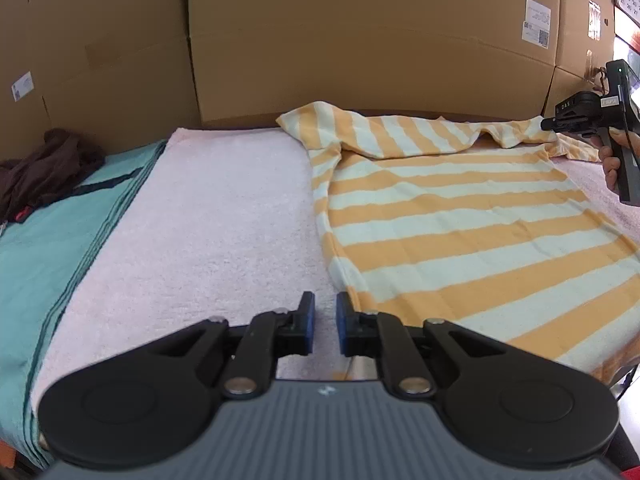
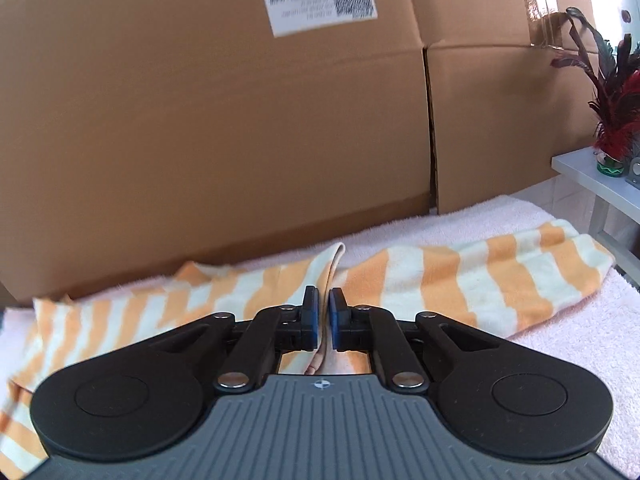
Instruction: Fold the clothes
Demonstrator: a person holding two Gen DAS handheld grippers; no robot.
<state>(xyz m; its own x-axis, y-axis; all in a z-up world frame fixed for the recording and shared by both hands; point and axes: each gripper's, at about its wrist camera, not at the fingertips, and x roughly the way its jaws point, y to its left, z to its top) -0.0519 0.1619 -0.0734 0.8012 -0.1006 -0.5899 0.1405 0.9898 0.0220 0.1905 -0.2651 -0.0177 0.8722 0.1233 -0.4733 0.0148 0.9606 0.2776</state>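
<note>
The left gripper [image 1: 325, 322] is hovering low over the pink towel [image 1: 208, 216], its blue pads [image 1: 307, 320] standing a little apart with nothing between them, just beside the near left hem corner of the striped shirt [image 1: 460, 216]. The shirt is lying flat on the towel to the right, its stripes running across and its long axis running away from the camera toward the cardboard boxes [image 1: 360, 40], where the upper part is lying crumpled. Open towel is lying to the left of the shirt's edge, bordered further left by a teal cloth [image 1: 52, 232] with a dark brown garment [image 1: 44, 168] on it.

At the far right, the right gripper [image 1: 550, 125] is pointing leftward, held in a hand [image 1: 611, 162], its tips touching the shirt's far edge. In its own view its pads [image 2: 313, 312] are standing almost closed around a raised fold of the shirt [image 2: 336, 264], with a sleeve [image 2: 500, 276] stretching rightward across the towel toward a grey shelf [image 2: 592, 172] holding a feathered ornament [image 2: 612, 120]
</note>
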